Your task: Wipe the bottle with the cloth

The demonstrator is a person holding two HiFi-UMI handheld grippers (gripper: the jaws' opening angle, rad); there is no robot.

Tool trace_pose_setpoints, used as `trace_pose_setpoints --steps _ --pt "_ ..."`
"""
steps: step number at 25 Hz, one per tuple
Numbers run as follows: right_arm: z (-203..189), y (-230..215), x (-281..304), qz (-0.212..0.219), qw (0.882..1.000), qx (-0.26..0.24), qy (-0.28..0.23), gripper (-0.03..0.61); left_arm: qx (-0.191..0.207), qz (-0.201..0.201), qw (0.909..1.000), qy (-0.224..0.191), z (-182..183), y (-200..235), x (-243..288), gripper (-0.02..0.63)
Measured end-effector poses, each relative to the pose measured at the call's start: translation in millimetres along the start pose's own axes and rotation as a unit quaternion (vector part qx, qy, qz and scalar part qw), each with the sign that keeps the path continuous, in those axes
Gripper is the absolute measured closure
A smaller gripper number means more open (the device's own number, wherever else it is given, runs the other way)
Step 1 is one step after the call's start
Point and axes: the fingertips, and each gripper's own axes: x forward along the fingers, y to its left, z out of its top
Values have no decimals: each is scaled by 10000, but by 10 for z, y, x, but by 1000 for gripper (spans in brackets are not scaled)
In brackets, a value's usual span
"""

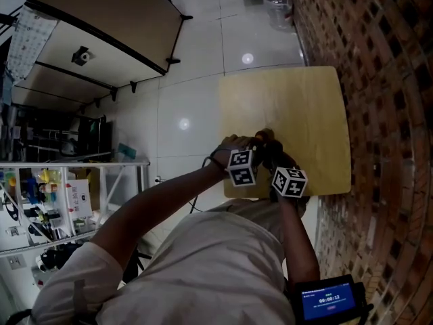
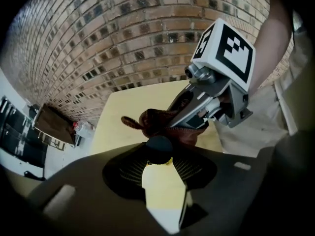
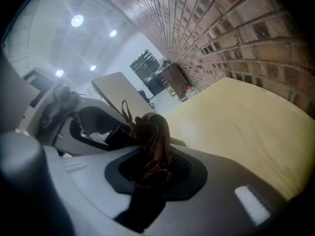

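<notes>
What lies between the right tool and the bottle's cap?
The brown cloth, bunched in the right tool, lies between it and the dark cap of the bottle; the left gripper view shows this.

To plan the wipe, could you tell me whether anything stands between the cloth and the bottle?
Nothing visible does. The right gripper holds the cloth right at the cap of the bottle, which the left gripper grips.

Between the left gripper's (image 2: 160,156) jaws the bottle (image 2: 159,144) shows little beyond its dark cap. The cloth's (image 3: 155,136) lower end sinks out of sight inside the right gripper (image 3: 150,173), at six o'clock. In the head view the marker cubes (image 1: 242,167) cover the bottle entirely.
</notes>
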Motion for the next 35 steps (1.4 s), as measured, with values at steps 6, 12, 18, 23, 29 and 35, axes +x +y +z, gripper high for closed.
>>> trace_pose_setpoints --steps 6,12,18,23,29,35 --pt "-406 -265 224 -526 9968 -35 606 500 -49 264 9996 86 -76 -10 22 430" --pt "-754 -495 384 -1019 9836 -230 1470 505 -147 280 9994 111 -72 -7 -10 428" --pt "-1021 -635 528 -896 9686 -536 2254 504 -571 364 9976 153 -95 22 12 426" --pt "-820 -687 319 -1011 9843 -190 1432 495 -1731 623 9829 -24 -129 133 -7 430" --pt "-827 -652 -128 -888 9936 176 682 495 -2564 951 9619 -38 -112 208 58 428" --pt "-696 -448 -461 -710 9969 254 217 495 -1285 729 9885 -321 -114 115 -87 348"
